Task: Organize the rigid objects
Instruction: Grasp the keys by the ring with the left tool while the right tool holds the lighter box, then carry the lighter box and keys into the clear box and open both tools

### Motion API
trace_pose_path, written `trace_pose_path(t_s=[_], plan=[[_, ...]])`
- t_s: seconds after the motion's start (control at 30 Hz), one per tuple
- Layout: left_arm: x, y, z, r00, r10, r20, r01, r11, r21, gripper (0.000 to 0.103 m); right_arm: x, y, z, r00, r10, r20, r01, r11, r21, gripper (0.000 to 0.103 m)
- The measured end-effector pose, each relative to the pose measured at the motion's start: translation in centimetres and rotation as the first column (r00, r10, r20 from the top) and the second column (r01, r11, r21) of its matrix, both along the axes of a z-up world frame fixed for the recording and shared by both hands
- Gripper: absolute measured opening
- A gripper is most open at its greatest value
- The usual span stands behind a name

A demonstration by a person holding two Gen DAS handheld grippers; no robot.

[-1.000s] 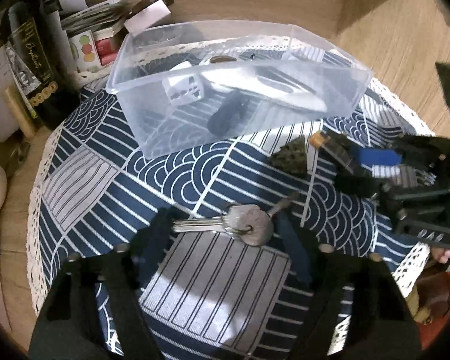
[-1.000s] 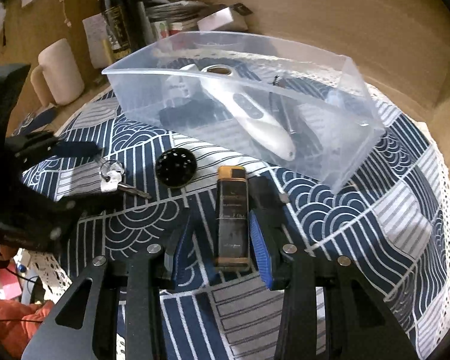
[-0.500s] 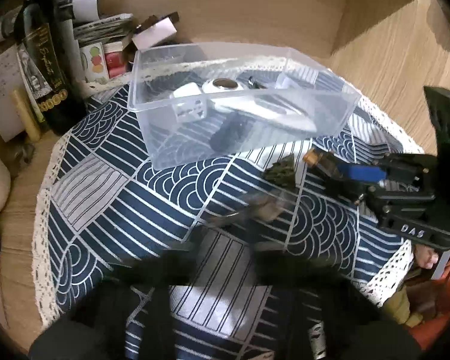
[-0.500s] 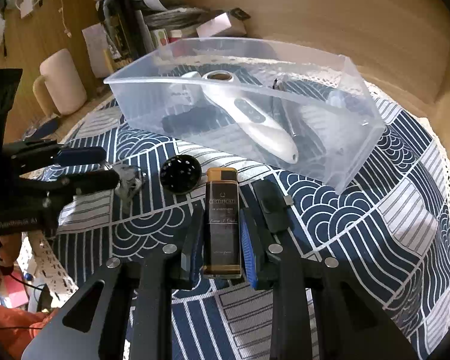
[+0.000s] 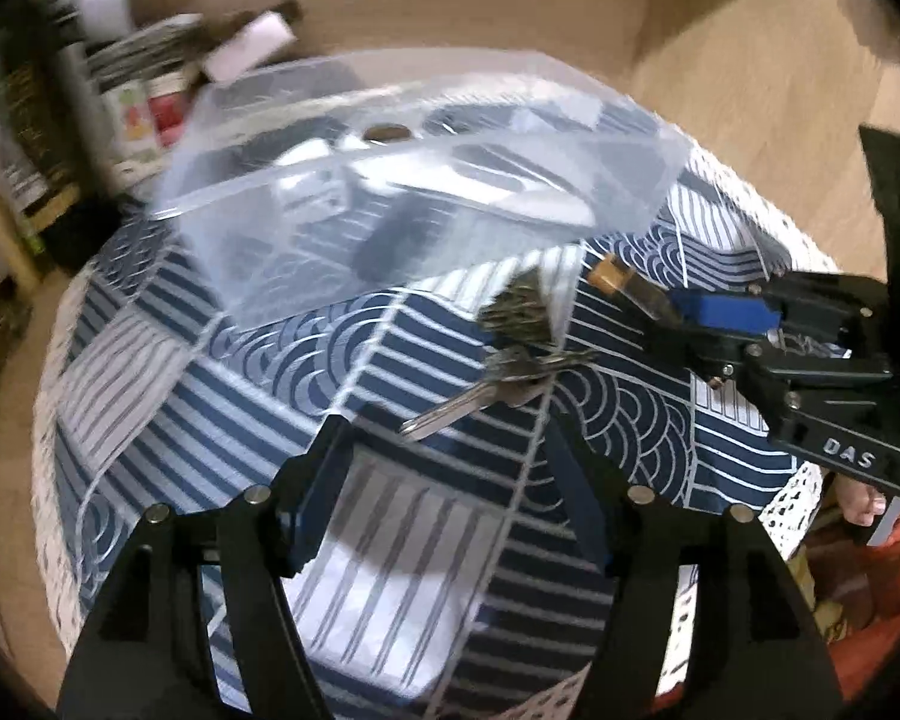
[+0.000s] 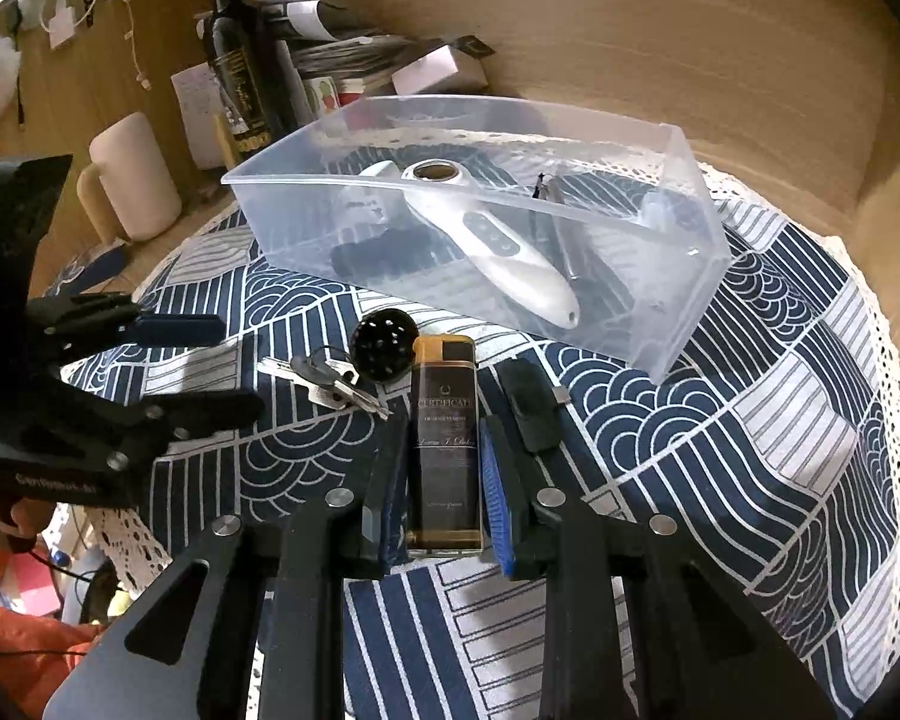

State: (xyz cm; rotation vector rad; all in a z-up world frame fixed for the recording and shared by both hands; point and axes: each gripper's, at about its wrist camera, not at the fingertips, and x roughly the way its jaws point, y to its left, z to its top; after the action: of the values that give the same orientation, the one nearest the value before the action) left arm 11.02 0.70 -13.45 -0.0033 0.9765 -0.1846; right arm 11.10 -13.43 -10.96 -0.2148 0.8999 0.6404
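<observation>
1. The keys [image 6: 330, 381] lay flat on the table [image 6: 750, 420], just in front of the left tool [image 5: 444, 456]. 1 second before, they sat right between its fingers; half a second ago the picture blurred as the tool moved.
2. Now the left tool was pulled back, its fingers wide apart and holding nothing. My guess: the grab slipped, so the keys were not picked up yet.
3. The right tool [image 6: 438, 492] had closed in since 1 second ago. Its blue pads [image 6: 498, 498] were now pressed on both sides of the lighter [image 6: 447, 450], which was dark with gold ends. It looked clamped. I could not tell if the lighter was lifted off the cloth.
4. The clear box [image 6: 690, 252] stood behind, well apart from the tools. Inside lay a white gadget [image 6: 498, 246] and some dark things.
5. A round black cap [image 6: 384, 345] sat touching or just beside the lighter's far end, near the keys. A black clip [image 6: 531, 408] lay just right of the lighter.
6. The box's near wall stood between the lighter and the inside, so I think the lighter must go up and over it.
</observation>
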Motion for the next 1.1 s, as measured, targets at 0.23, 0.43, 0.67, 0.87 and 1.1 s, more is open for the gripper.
trace_pose_path(t_s=[0.23,0.43,0.67,0.87,1.1], plan=[[2.4,-3.0,-0.3,0.991,-0.131,-0.002,0.13,0.989,0.075,0.031,-0.1,-0.9,0.1,1.0,-0.016,-0.003,0.016,1.0,0.023,0.022],[1.6,-2.3,-0.2,0.994,-0.106,0.007,0.105,0.993,0.044,0.028,-0.2,-1.4,0.7,1.0,-0.023,0.018,0.023,0.999,0.035,0.022],[-0.9,-1.0,0.8,0.997,-0.012,0.08,0.008,0.999,0.04,0.028,-0.2,-1.2,1.5,0.998,-0.028,0.053,0.025,0.999,0.043,0.022],[-1.9,0.9,3.5,0.986,0.045,0.16,-0.045,0.999,-0.006,0.028,-0.1,-1.4,3.2,0.994,-0.048,0.101,0.041,0.996,0.074,0.022],[-1.8,2.0,7.2,0.966,0.08,0.248,-0.074,0.997,-0.033,0.028,0.4,-1.5,5.7,0.984,-0.072,0.166,0.053,0.992,0.114,0.022]])
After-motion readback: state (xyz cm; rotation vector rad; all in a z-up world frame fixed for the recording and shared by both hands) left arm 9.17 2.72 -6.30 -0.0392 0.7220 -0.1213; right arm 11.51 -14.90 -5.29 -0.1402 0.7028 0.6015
